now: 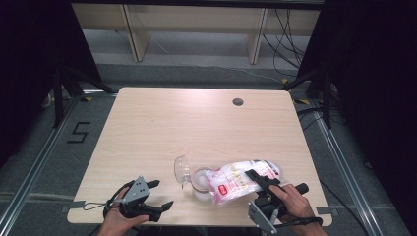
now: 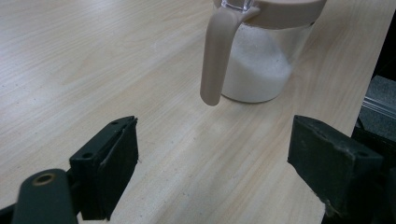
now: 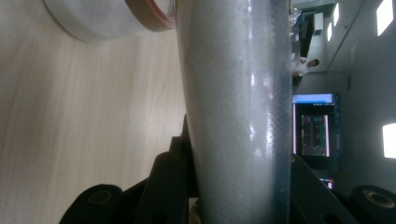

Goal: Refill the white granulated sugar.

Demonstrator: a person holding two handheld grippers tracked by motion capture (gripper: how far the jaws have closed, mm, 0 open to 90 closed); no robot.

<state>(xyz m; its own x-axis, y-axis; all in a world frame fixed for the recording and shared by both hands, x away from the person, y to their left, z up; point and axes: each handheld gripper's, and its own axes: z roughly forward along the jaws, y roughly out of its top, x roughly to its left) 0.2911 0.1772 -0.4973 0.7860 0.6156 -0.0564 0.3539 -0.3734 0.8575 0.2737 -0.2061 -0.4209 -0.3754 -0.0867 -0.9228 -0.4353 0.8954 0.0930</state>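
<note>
A clear jar (image 1: 199,183) with white granules inside stands near the table's front edge, its clear hinged lid (image 1: 183,169) tipped open to the left. The left gripper view shows that jar (image 2: 261,65) close ahead with a beige rim and a beige handle (image 2: 217,56). A plastic bag (image 1: 243,179) of white granules with red print lies tilted, its mouth at the jar. My right gripper (image 1: 256,180) is shut on the bag (image 3: 233,93), which runs up between the jaws toward the jar rim (image 3: 112,18). My left gripper (image 1: 163,193) rests open on the table left of the jar, nothing between its jaws (image 2: 212,158).
The light wooden table (image 1: 196,123) has a round cable hole (image 1: 238,102) at the back right. Its front edge runs just beneath both hands. Black stands flank the table, with cables on the floor at the right. A lit screen (image 3: 313,126) shows beyond the bag.
</note>
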